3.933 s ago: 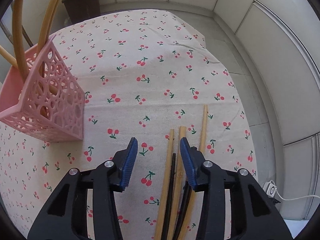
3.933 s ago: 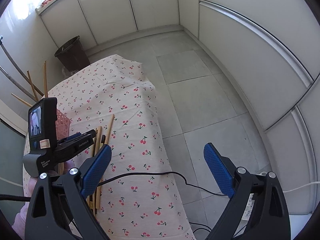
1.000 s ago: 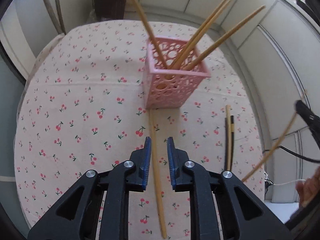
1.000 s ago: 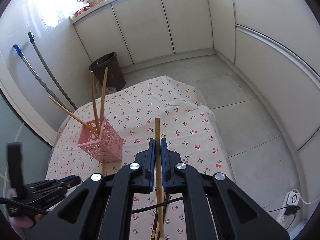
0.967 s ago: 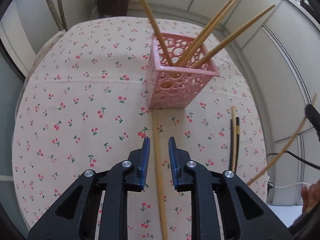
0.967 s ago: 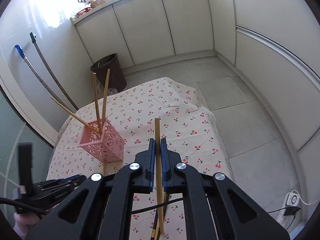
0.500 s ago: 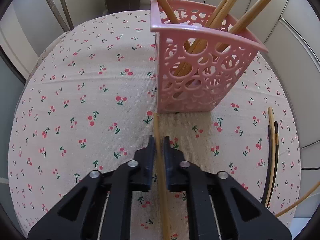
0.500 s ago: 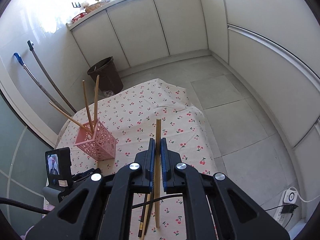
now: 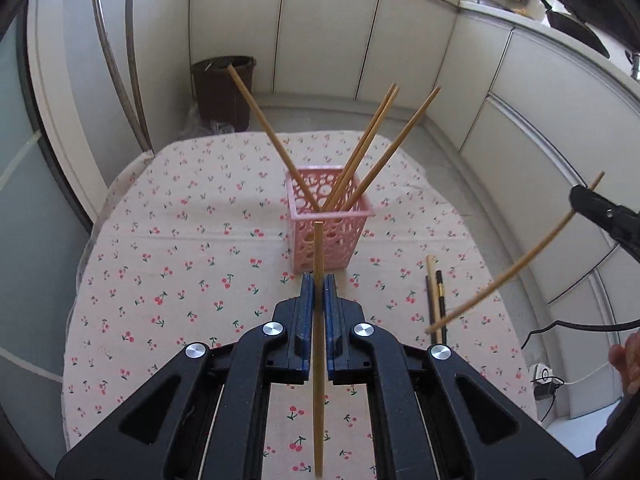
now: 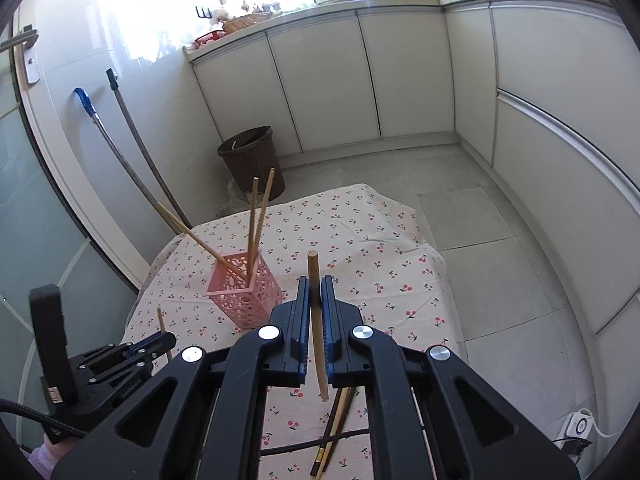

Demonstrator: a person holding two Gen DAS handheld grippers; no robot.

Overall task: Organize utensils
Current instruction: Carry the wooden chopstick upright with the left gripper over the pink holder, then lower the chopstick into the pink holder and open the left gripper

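Observation:
A pink perforated basket [image 9: 330,229] stands on the cherry-print tablecloth [image 9: 180,240] and holds several wooden chopsticks [image 9: 376,136]. My left gripper [image 9: 318,280] is shut on a wooden chopstick [image 9: 318,256], lifted above the table just in front of the basket. My right gripper [image 10: 315,285] is shut on another wooden chopstick [image 10: 314,272], held in the air to the right of the basket [image 10: 244,296]. That chopstick also shows in the left wrist view [image 9: 508,272]. A wooden and a dark chopstick [image 9: 434,292] lie on the cloth at the right.
A brown waste bin [image 9: 224,88] stands on the floor behind the table. Mop handles [image 10: 132,152] lean on the wall at the left. White cabinets [image 10: 360,80] line the back and right. A power strip [image 10: 578,426] and cable lie on the floor at the right.
My left gripper has shut on the chopstick that lay in front of the basket and has lifted it off the cloth. My right gripper still holds its chopstick in the air.

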